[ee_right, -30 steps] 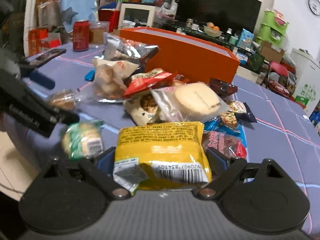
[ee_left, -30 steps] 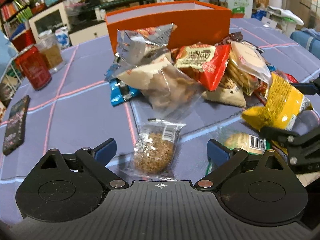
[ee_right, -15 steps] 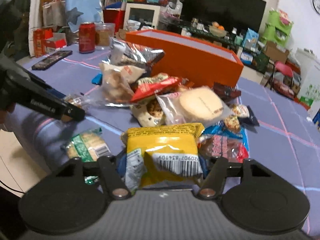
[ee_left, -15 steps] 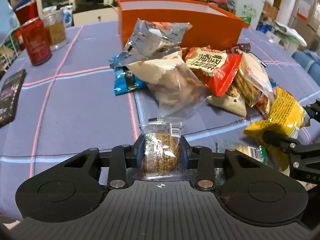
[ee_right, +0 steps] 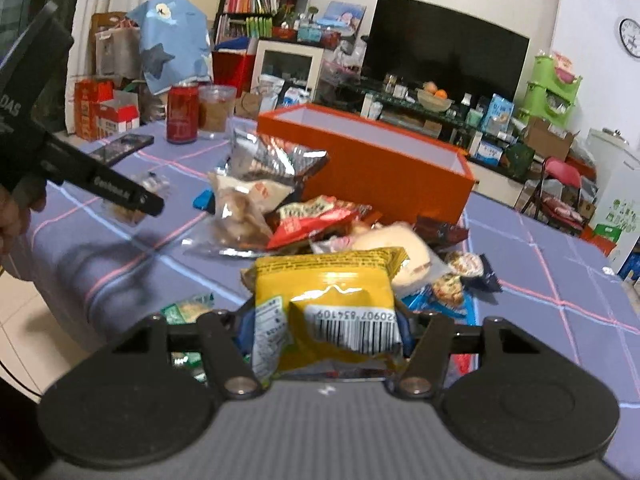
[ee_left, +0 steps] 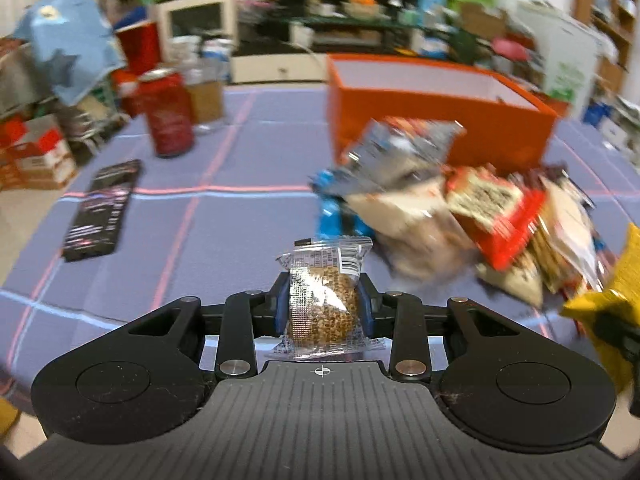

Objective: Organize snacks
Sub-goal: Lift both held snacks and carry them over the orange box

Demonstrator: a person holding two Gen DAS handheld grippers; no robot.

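Here, my left hand-held gripper (ee_left: 322, 306) is clenched on a small clear-wrapped sesame ball snack (ee_left: 323, 300), which stands upright between the blue pads, its crimped top and barcode flap above them. Its lower seam is tucked against the gripper body, so I cannot see the bottom of the packet. My right hand-held gripper (ee_right: 324, 326) is grasping a yellow snack bag (ee_right: 326, 304) by its barcode end; the bag crumples between the fingers and hides both pads almost wholly. In the left view only a yellow corner of that bag shows, cut off at the right edge.

Beyond both lies the snack pile (ee_right: 304, 216): a silver foil bag, a clear bag of pale pieces, a red packet, a round pale biscuit in clear wrap, blue and dark packets partly buried. In the left view the pile is smeared by blur and its printing cannot be read. A green packet (ee_right: 188, 308) sits near the counter's front edge, half hidden behind my right gripper's linkage.

Behind the pile stands the orange box (ee_right: 380, 164), open-topped, pale inside; its floor is out of sight. The counter (ee_left: 224, 216), covered in blue cloth with pink lines, lies bare between my left gripper and a dark phone-like slab (ee_left: 102, 210) to the left. A red can (ee_left: 168, 114) and a clear cup (ee_left: 206, 98) stand near the far left edge, touching or nearly so. To the right of the pile the cloth is open up to the counter's edge.
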